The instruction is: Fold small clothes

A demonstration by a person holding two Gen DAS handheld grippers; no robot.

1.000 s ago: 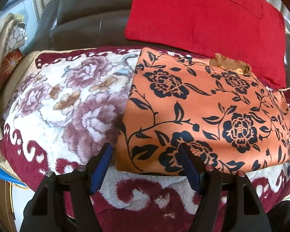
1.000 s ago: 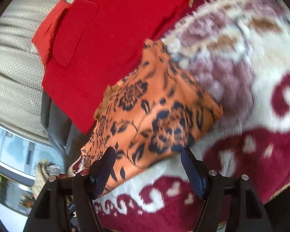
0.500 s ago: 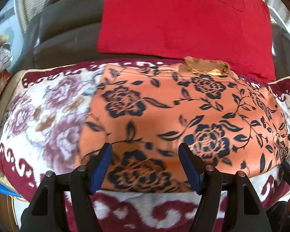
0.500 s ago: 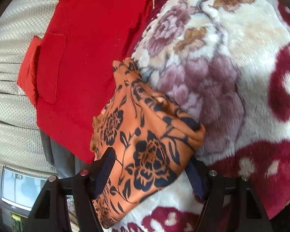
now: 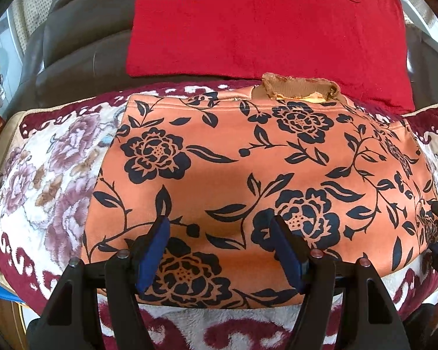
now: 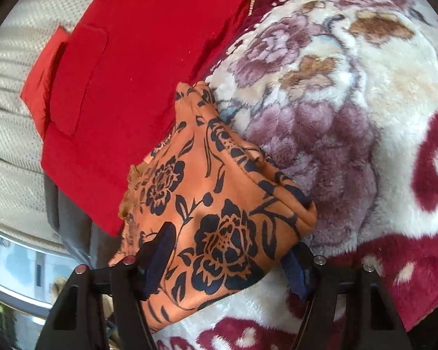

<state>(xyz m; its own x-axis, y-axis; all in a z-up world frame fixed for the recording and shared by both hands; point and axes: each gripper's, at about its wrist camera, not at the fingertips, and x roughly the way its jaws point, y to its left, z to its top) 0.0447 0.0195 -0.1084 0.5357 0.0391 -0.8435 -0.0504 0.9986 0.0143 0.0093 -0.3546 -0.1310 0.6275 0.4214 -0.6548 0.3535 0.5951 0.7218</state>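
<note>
A plush blanket (image 5: 43, 175) with mauve flowers on cream and a dark red scrolled border is spread over the seat. Behind it a dark leather sofa back (image 5: 81, 49) is seen. A red cushion (image 5: 262, 23) is leaned against this back — in the right wrist view a patch like a pocket is seen sewn on it. Beyond the sofa a cream curtain (image 6: 11, 110) with a dotted weave is hung. Below the curtain a strip of bright window (image 6: 17, 259) is shown — daylight is given from there.
</note>
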